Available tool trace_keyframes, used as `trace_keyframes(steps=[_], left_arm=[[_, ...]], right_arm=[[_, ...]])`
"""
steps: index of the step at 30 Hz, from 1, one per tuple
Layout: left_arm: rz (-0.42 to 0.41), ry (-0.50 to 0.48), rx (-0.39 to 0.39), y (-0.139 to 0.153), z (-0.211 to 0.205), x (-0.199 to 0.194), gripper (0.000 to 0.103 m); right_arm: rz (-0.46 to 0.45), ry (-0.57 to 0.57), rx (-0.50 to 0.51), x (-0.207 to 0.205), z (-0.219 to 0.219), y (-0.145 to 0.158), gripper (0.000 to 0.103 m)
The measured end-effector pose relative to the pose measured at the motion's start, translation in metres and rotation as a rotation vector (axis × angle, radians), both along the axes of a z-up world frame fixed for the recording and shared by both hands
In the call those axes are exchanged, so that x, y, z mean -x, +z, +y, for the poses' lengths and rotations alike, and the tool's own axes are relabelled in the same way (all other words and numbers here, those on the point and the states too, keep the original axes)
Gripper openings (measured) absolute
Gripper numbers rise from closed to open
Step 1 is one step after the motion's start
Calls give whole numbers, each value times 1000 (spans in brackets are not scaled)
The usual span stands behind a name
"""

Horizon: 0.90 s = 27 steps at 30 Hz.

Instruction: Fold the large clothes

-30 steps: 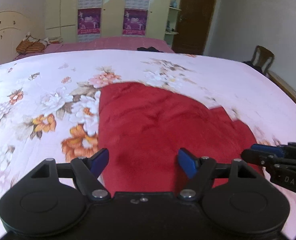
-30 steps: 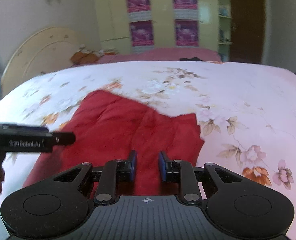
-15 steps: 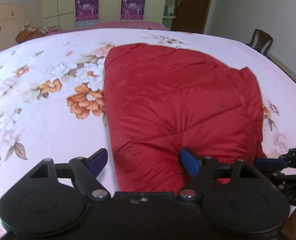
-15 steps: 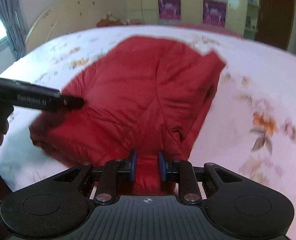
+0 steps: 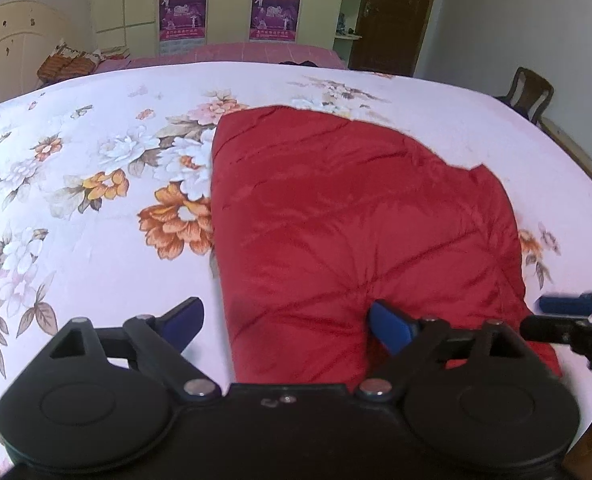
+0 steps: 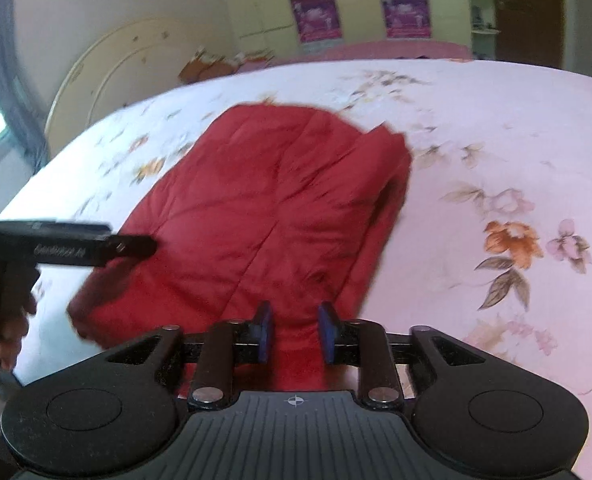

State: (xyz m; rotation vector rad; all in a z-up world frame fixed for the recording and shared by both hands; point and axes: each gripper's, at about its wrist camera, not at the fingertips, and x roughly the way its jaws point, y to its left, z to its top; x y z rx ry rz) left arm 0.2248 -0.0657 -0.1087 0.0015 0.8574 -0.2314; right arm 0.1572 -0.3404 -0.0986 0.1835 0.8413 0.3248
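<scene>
Garment: the red quilted jacket [image 5: 348, 216] lies folded on the bed, its near hem right at the near edge, under both grippers.
Long axis: it runs from near to far, away from the jaws, and tapers a little toward the far end.
Left gripper: the left gripper [image 5: 285, 320] has just been opening and its jaws now stand wide; the near left corner of the jacket sits between them, the right pad touching or nearly touching cloth, with no squeeze to be seen.
Right gripper: the right gripper [image 6: 294, 334] has just been opening too; a ridge of red cloth rises between its blue pads [image 6: 264, 332], and in this blurred view they look clear of it, though that is not certain.
Nearer hand: both sit at the near hem, left gripper at the left corner, right gripper toward the right side.
Next move, judged: any further fold calls for a fresh grip on the near hem and a carry toward the far end.
Surface: a pink floral bedsheet [image 5: 95, 184], soft and smooth.
Room: a wardrobe with purple posters [image 5: 273, 14] far behind, a brown door [image 5: 396, 16] to the far right, a wooden chair [image 5: 530, 92] beside the right edge.
</scene>
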Motion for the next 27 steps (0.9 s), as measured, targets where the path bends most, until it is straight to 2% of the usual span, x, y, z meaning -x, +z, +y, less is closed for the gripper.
trace_keyframes(steps=[1, 5, 13, 19, 23, 25, 27], left_arm=[[3, 4, 9, 1, 0, -3, 91], [20, 26, 52, 1, 1, -16, 92], [77, 34, 150, -13, 5, -44, 97], [130, 51, 236, -26, 12, -54, 92], [124, 54, 242, -24, 12, -51, 82], [117, 57, 236, -20, 10, -49, 77], [101, 63, 227, -15, 9, -47, 73]], right_arm=[[-19, -21, -1, -2, -3, 2, 95], [-21, -56, -52, -20, -13, 5, 95], [102, -118, -244, -77, -31, -21, 95], [207, -129, -424, -103, -34, -53, 94], [235, -96, -475, -109, -35, -58, 60], [254, -81, -509, -110, -36, -59, 49], [258, -73, -522, -110, -37, -55, 42]])
